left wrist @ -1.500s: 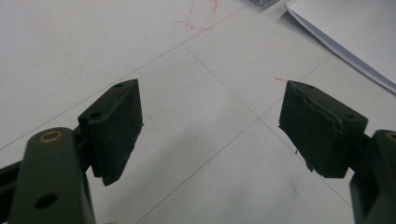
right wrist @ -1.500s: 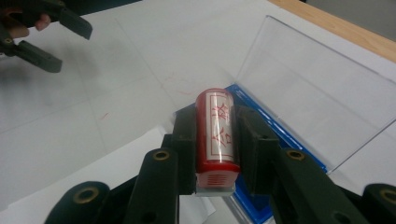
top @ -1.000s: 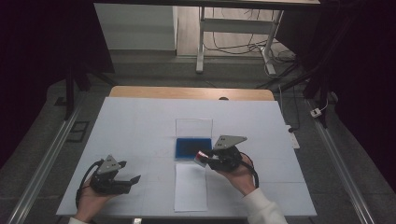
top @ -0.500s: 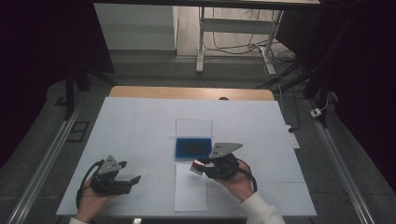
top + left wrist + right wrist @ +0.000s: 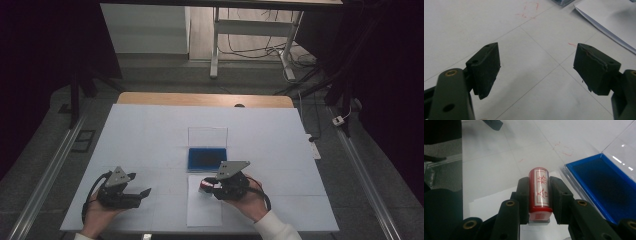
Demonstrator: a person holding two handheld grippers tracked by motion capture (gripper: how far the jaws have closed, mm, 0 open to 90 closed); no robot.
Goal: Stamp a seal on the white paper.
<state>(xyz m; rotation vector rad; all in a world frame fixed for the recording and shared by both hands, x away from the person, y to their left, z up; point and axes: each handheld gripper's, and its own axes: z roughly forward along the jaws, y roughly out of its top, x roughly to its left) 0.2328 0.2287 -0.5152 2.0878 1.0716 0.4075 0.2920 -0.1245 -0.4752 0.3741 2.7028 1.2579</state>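
Observation:
A red cylindrical stamp (image 5: 540, 191) with red characters on a white label lies clamped between the jaws of my right gripper (image 5: 539, 195). In the high view that gripper (image 5: 207, 186) hovers over the top of a white paper sheet (image 5: 204, 212), just in front of the blue ink pad (image 5: 206, 158) whose clear lid (image 5: 207, 136) stands open behind it. The ink pad (image 5: 605, 183) sits to the right of the stamp in the right gripper view. My left gripper (image 5: 142, 192) rests at the table's front left, jaws wide apart and nothing between them (image 5: 536, 75).
The white table cover (image 5: 150, 135) carries faint red pen marks (image 5: 529, 11). A corner of the paper sheet (image 5: 609, 20) lies to the upper right in the left gripper view. Metal rails run along both sides of the table, and the floor beyond is dark.
My right gripper has moved toward the front of the table with the stamp, from beside the ink pad to over the paper sheet. The left gripper has stayed put.

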